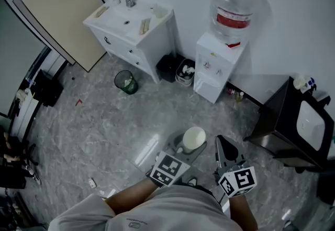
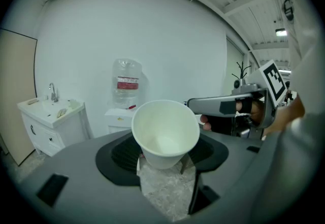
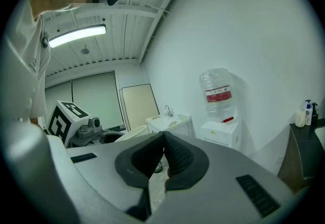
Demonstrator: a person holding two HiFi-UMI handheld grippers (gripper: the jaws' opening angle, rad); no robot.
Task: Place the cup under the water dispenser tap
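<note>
A white paper cup (image 1: pixel 193 139) (image 2: pixel 165 133) sits upright between the jaws of my left gripper (image 1: pixel 189 146) (image 2: pixel 163 156), which is shut on it, mouth open towards the camera. The water dispenser (image 1: pixel 219 62) (image 2: pixel 123 101) (image 3: pixel 221 119), white with a clear bottle and red label on top, stands against the far wall, well ahead of the cup. My right gripper (image 1: pixel 226 152) (image 3: pixel 163 156) is held beside the left one, shut with nothing between its ribbed pads; it also shows at the right of the left gripper view.
A white sink cabinet (image 1: pixel 132 31) stands left of the dispenser. A dark green bin (image 1: pixel 126 81) and a small basket (image 1: pixel 184 72) are on the marbled floor by it. A dark cabinet (image 1: pixel 293 125) stands at the right, a beige board (image 1: pixel 63 10) leans at the left.
</note>
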